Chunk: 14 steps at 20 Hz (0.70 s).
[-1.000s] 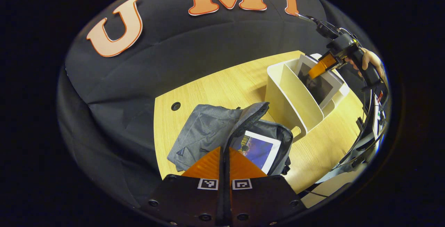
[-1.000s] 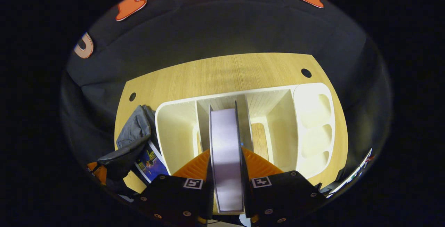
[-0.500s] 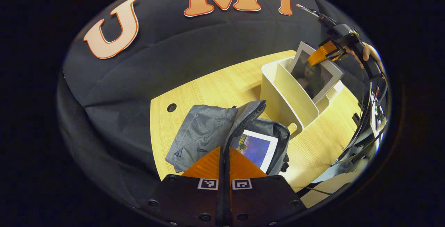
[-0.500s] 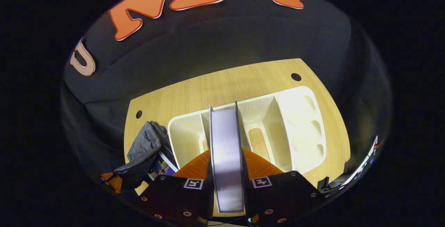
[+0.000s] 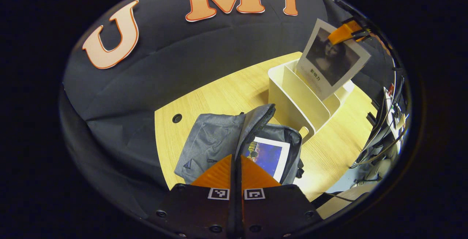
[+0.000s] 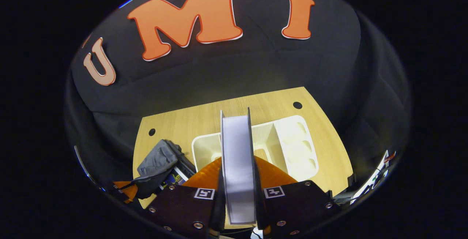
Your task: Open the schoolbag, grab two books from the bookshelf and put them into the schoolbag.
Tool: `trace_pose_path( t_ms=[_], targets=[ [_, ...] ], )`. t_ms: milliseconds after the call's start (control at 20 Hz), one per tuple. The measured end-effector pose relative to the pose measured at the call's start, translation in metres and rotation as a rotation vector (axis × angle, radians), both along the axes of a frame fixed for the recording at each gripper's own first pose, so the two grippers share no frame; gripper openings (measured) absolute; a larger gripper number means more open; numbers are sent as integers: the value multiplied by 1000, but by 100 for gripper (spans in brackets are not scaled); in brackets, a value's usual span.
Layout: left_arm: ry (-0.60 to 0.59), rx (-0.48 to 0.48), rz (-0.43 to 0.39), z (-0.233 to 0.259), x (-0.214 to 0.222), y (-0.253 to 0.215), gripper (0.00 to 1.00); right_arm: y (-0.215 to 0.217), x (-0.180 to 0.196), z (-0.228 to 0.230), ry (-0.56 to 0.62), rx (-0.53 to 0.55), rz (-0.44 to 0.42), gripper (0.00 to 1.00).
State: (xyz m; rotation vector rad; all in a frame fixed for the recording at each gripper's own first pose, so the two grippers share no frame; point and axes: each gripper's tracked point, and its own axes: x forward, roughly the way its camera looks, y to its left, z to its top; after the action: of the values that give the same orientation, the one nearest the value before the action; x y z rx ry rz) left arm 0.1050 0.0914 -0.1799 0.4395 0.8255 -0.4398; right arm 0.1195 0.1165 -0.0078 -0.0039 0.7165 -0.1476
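Observation:
The grey schoolbag (image 5: 215, 140) lies open on the wooden table, with a blue-covered book (image 5: 270, 155) inside it. My left gripper (image 5: 236, 162) is shut on the edge of the bag's raised flap (image 5: 259, 122), holding it up. A second book with a portrait cover (image 5: 331, 58) hangs tilted above the white bookshelf (image 5: 292, 98), pinched at its top by my right gripper (image 5: 345, 34). In the right gripper view that book (image 6: 237, 147) stands edge-on between the fingers, above the bookshelf (image 6: 292, 147), and the schoolbag (image 6: 161, 158) sits at lower left.
The wooden table (image 5: 219, 89) has cable holes near its back edge. Bare tabletop lies between the bag and the table's right edge. Cables and equipment (image 5: 384, 133) hang beyond the table's right side. The bookshelf's compartments (image 6: 298, 145) hold nothing.
My right gripper has lifted the portrait book up out of the bookshelf's compartment, well above the shelf. The left gripper has kept its hold on the bag's flap.

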Motion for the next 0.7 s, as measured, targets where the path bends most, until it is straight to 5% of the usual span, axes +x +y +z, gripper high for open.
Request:
trace_pose_path(
  t_ms=[350,700],
  targets=[
    [-11,25,-76,7,6,-3,1,44,-57,24,-98,108,68,33],
    [-41,81,-143,15,13,4,1,88,-105,-27,-77,413,63,33]
  ],
)
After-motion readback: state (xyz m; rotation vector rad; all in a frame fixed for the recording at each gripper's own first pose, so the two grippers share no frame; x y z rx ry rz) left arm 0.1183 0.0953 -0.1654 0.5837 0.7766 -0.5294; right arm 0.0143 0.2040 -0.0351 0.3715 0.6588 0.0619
